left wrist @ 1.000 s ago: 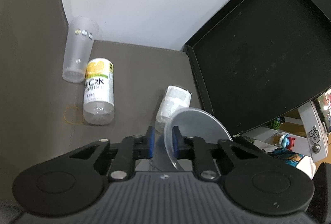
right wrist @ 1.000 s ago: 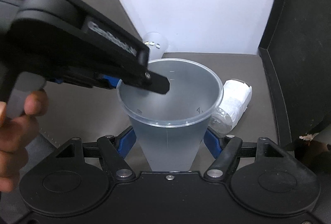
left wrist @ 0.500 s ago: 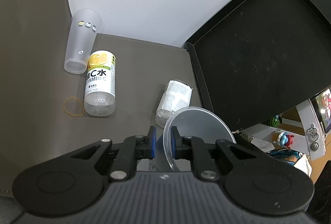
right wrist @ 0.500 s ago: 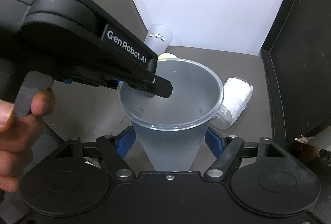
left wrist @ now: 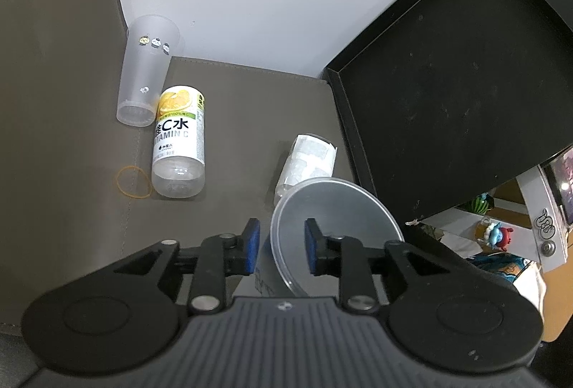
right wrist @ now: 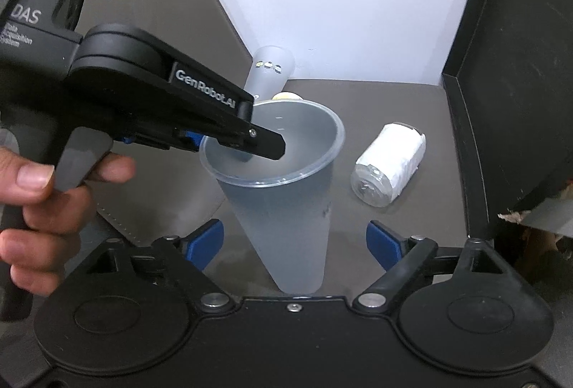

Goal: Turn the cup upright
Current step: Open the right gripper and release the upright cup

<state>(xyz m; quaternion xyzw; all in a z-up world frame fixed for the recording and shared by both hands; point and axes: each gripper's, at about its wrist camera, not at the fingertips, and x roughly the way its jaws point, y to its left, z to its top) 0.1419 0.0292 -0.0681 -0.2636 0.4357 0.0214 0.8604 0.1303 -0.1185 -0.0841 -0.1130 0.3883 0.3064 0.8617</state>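
The frosted translucent cup [right wrist: 286, 209] stood mouth-up, slightly tilted, its narrow base on the grey worktop [right wrist: 394, 108], empty.

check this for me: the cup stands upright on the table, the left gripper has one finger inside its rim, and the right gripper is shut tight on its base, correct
Not quite. The right gripper is open: the right wrist view shows its blue pads clear of the cup on both sides. The rest holds: the cup stands upright on the table, and the left gripper has one finger inside the rim.

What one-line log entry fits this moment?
cup upright | left tool open, astride rim | right tool open, clear of cup
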